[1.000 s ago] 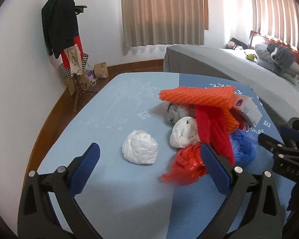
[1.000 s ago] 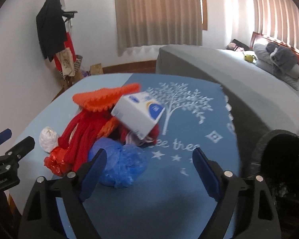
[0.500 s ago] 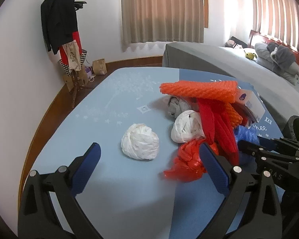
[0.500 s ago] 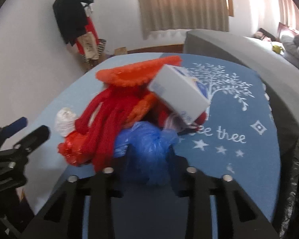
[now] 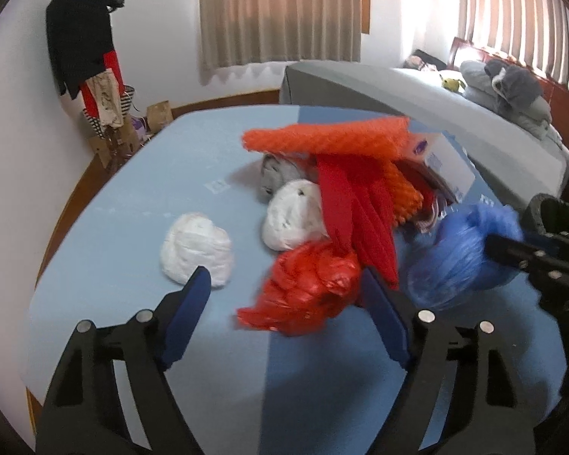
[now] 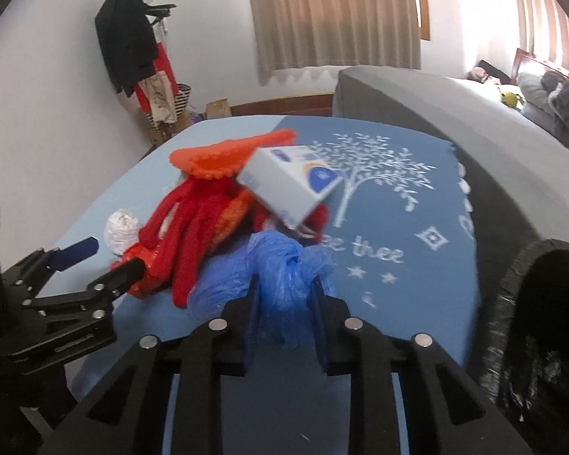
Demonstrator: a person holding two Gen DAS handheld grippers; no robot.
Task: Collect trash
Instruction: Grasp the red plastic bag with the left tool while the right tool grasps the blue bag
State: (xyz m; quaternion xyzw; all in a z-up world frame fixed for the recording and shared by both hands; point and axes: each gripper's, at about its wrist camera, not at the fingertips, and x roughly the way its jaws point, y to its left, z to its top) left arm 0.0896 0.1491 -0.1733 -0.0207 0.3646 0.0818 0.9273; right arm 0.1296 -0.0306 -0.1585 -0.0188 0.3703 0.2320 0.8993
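A heap of trash lies on the blue table [image 5: 113, 197]: a crumpled blue plastic bag [image 5: 455, 254] [image 6: 280, 265], a crumpled red bag [image 5: 307, 288], red and orange foam netting [image 5: 322, 138] [image 6: 223, 155], a white box [image 6: 292, 185] and white wads [image 5: 197, 246] [image 5: 294, 216]. My right gripper [image 6: 284, 305] is shut on the blue bag at the heap's near edge. My left gripper [image 5: 284, 303] is open, its fingers either side of the red bag, just short of it.
A black-lined trash bin [image 6: 542, 311] stands at the table's right edge. A grey bed [image 5: 417, 94] lies behind the table. A coat stand [image 5: 83, 38] with clothes is at the back left wall.
My right gripper moved in and shut on the blue bag, which has lifted slightly. My left gripper moved forward toward the red bag and stays open.
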